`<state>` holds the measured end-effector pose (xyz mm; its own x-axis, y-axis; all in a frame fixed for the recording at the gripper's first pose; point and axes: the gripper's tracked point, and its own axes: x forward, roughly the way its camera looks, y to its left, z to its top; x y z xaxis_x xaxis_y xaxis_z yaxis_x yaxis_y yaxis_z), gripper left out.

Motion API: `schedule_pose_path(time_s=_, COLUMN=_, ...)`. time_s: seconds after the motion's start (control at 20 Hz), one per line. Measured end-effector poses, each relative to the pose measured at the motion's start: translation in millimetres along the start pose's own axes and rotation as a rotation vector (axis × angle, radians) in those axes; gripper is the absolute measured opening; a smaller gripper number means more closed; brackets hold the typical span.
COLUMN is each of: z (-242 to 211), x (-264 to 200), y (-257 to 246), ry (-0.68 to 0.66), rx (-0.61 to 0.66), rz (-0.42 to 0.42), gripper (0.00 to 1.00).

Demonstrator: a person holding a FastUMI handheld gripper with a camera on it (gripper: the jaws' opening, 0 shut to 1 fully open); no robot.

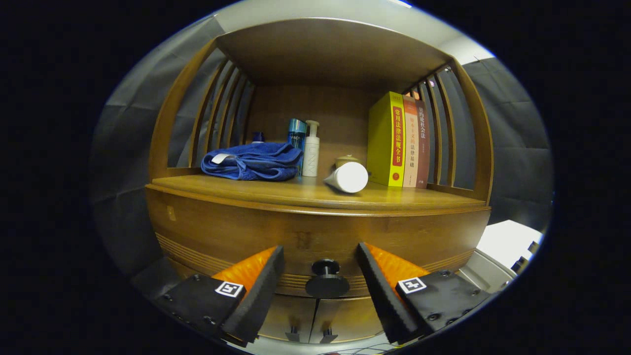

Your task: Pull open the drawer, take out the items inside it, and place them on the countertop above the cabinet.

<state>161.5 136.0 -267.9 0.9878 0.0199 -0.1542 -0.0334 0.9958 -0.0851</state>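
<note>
The hand-held gripper (pixel 320 291) is spread wide, its two fingers flanking the round drawer knob (pixel 326 279) without touching it — lined up, it seems, so a squeeze would catch the knob for a straight pull. The drawer (pixel 315 236) sits flush with the cabinet front, shut, so whatever it may contain is hidden. Such a scene would fit a drawer yet to be emptied or one pushed back in. On the counter (pixel 305 195) above: one folded blue towel (pixel 251 161) at the left, one blue bottle (pixel 297 134) and one white pump bottle (pixel 311 149) beside it, one white tube (pixel 349 177) lying on its side, one small lidded jar (pixel 346 160) behind it — and three books (pixel 402 140) standing upright against the right rail.
</note>
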Motion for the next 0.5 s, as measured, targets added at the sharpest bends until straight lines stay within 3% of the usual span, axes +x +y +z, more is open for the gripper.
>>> schedule_pose_path(time_s=0.15, z=1, x=-9, y=4, ry=0.025, rx=0.032, rz=0.02, gripper=0.99)
schedule_pose_path(time_s=0.3, z=38, x=-33, y=-7, ry=-0.034, rx=0.026, rz=0.027, gripper=0.99)
schedule_pose_path(time_s=0.5, z=80, x=-75, y=-35, ry=-0.014, rx=0.033, rz=0.032, gripper=0.98)
